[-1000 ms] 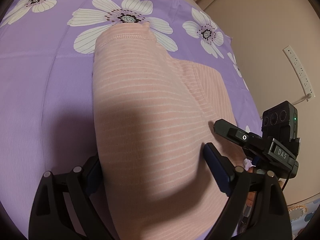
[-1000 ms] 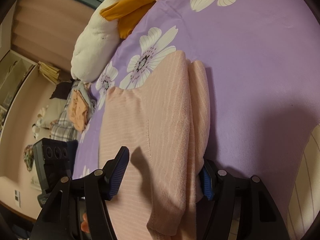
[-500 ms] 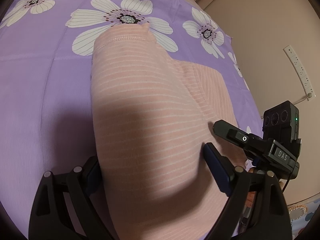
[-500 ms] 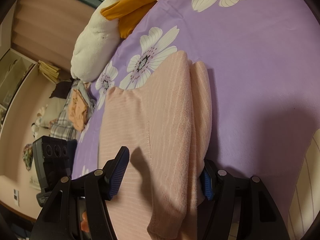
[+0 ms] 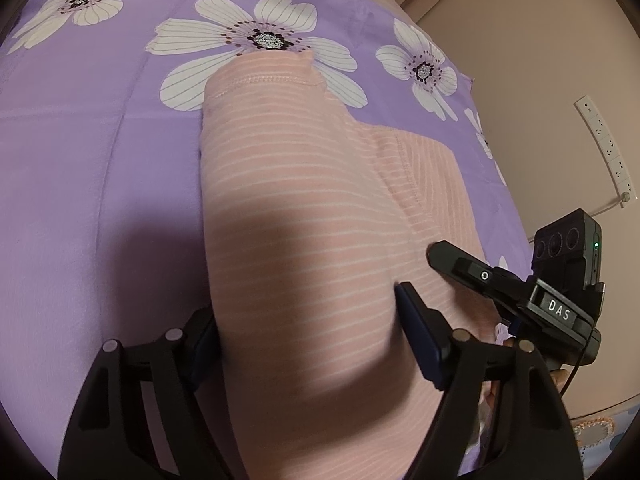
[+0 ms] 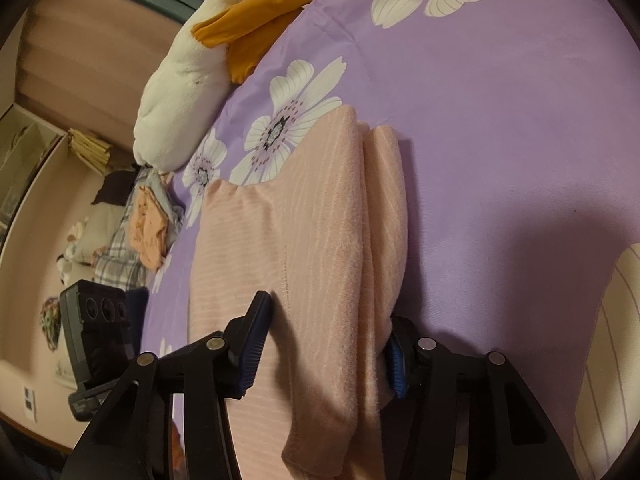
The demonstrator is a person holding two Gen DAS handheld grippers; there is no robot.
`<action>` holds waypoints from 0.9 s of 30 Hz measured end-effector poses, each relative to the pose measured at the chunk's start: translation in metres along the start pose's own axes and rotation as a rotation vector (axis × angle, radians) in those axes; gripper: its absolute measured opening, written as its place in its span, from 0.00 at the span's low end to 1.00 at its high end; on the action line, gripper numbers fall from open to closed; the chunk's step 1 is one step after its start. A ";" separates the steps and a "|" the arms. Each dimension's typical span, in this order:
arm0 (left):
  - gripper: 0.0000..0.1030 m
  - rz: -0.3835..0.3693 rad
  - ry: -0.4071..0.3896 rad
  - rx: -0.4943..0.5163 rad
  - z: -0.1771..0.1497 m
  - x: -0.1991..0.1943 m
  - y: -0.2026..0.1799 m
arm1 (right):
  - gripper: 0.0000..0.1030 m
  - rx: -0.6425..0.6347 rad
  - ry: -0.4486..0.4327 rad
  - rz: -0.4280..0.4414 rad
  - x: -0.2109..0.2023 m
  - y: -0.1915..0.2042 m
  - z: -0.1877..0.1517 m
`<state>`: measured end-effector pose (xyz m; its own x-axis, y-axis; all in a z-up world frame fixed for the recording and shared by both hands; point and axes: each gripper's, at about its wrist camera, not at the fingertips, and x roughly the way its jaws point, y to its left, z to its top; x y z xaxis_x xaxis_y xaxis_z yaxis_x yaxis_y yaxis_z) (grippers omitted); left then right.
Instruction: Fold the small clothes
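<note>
Bare bedspread (image 5: pixel 100 200) flanks the garment (image 5: pixel 304 240); plush toy (image 6: pixel 180 92) beyond.

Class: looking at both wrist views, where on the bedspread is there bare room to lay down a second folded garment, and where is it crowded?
Free: the purple bedspread beside the pink striped garment, toward the flower prints, and the plain stretch on its other side. Crowded: the near end, where the left gripper and right gripper are closing around the garment; the plush toy corner.

A bed covered by a purple sheet with large white flowers (image 5: pixel 100 160) fills most of both views. A white and orange plush toy (image 6: pixel 192 80) lies at upper left of the right wrist view, below pinkish curtains (image 6: pixel 80 40). Upper right of the left wrist view, a white power strip (image 5: pixel 606 148) hangs on a beige wall (image 5: pixel 520 60).
</note>
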<state>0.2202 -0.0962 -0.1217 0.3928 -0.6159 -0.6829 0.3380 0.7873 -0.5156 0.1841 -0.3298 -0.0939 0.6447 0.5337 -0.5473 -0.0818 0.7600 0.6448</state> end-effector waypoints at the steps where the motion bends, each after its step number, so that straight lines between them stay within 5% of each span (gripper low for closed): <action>1: 0.76 0.002 0.001 0.001 0.000 0.000 0.000 | 0.50 -0.005 0.000 -0.006 0.000 0.001 0.000; 27: 0.68 0.071 -0.003 0.054 -0.001 0.003 -0.008 | 0.31 -0.163 -0.039 -0.135 0.002 0.029 -0.002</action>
<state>0.2179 -0.1041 -0.1201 0.4197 -0.5591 -0.7150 0.3553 0.8261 -0.4374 0.1815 -0.3055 -0.0778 0.6869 0.4107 -0.5996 -0.1127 0.8752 0.4704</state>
